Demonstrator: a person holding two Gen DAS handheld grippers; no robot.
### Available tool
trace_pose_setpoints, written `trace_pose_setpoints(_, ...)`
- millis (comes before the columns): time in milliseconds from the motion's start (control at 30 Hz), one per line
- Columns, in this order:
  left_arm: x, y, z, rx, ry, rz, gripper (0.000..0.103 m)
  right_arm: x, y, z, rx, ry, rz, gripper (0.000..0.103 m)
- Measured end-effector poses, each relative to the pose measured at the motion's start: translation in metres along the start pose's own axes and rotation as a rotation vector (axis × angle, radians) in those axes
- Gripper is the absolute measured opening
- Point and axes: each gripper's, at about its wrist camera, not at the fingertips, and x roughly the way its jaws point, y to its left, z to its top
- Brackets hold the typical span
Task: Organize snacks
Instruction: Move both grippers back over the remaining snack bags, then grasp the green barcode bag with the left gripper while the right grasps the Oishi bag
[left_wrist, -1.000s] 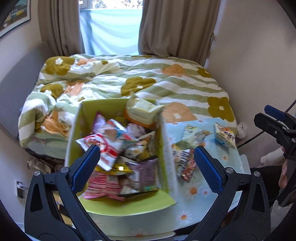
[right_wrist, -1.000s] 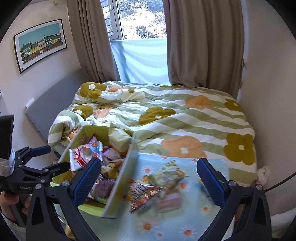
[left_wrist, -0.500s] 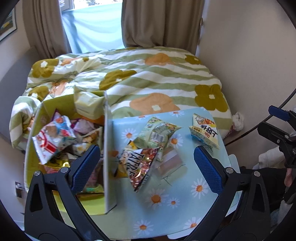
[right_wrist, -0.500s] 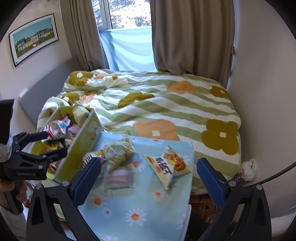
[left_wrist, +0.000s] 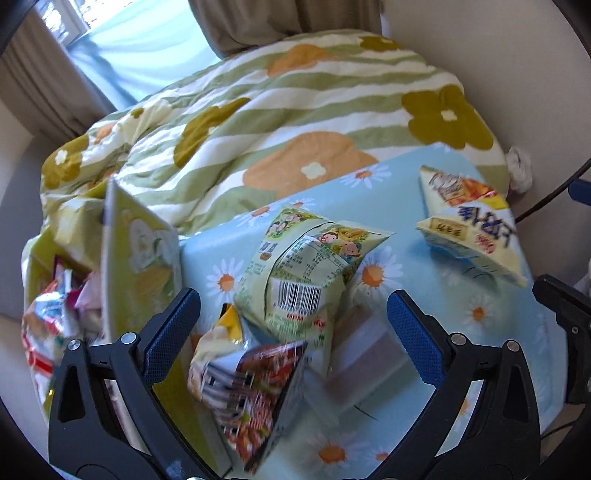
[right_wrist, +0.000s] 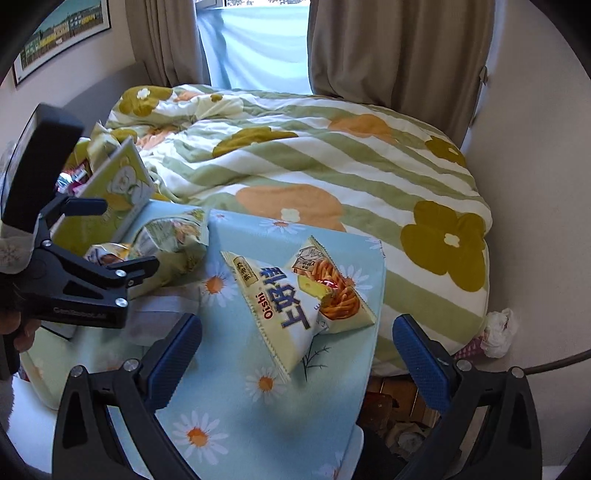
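Desk (right_wrist: 236, 417) under daisy-print cloth, butted against bed (right_wrist: 332, 155). On it: green snack bag (left_wrist: 306, 273), red-patterned bag (left_wrist: 255, 391), pale Oishi bag (right_wrist: 295, 299), open yellow-green box (left_wrist: 136, 258) of snacks at left edge.

On your bench (right_wrist: 229, 413), the box (left_wrist: 136, 266) of snacks stands at the left edge. Right of it, 3 bags (left_wrist: 295, 288) lie piled together, touching. The Oishi bag (right_wrist: 295, 299) lies apart, farther right. The bed (right_wrist: 332, 155) is behind the bench.
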Motion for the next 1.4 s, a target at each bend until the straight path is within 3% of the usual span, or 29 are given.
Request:
trace_pose_setpoints(167, 0.033, -0.008, 0.008, 0.056, 0.027, -0.010, 0.101, 0.027, 0.000, -0.001, 0.008, 0.018, -0.004, 0.103)
trace_pose_setpoints(467, 0.074, -0.021, 0.013, 0.149, 0.081, 0.042, 0.100, 0.054, 0.003, 0.000, -0.044, 0.015, -0.061, 0.103)
trace_pose_setpoints(733, 0.079, -0.019, 0.013, 0.164, 0.087, 0.066, 0.063, 0.073, 0.004, 0.003, -0.075, 0.035, -0.062, 0.103)
trace_pose_setpoints(833, 0.076, -0.016, 0.014, 0.147, 0.082, 0.055, 0.055, 0.081, 0.004, 0.005, -0.086, 0.044, -0.069, 0.103)
trace_pose_setpoints(933, 0.073, -0.013, 0.015, 0.120, 0.080, 0.040, 0.053, 0.088, 0.006, 0.005, -0.097, 0.051, -0.075, 0.102)
trace_pose_setpoints(1033, 0.070, -0.010, 0.015, 0.108, 0.076, 0.031, 0.050, 0.099, 0.009, 0.004, -0.119, 0.067, -0.090, 0.095)
trace_pose_setpoints(1133, 0.067, -0.009, 0.016, 0.102, 0.068, 0.027, 0.049, 0.102, 0.012, 0.003, -0.141, 0.074, -0.106, 0.078)
trace_pose_setpoints(1400, 0.055, -0.010, 0.020, 0.099, 0.042, 0.012, 0.048, 0.097, 0.006, 0.003, -0.095, 0.059, -0.109, 0.063)
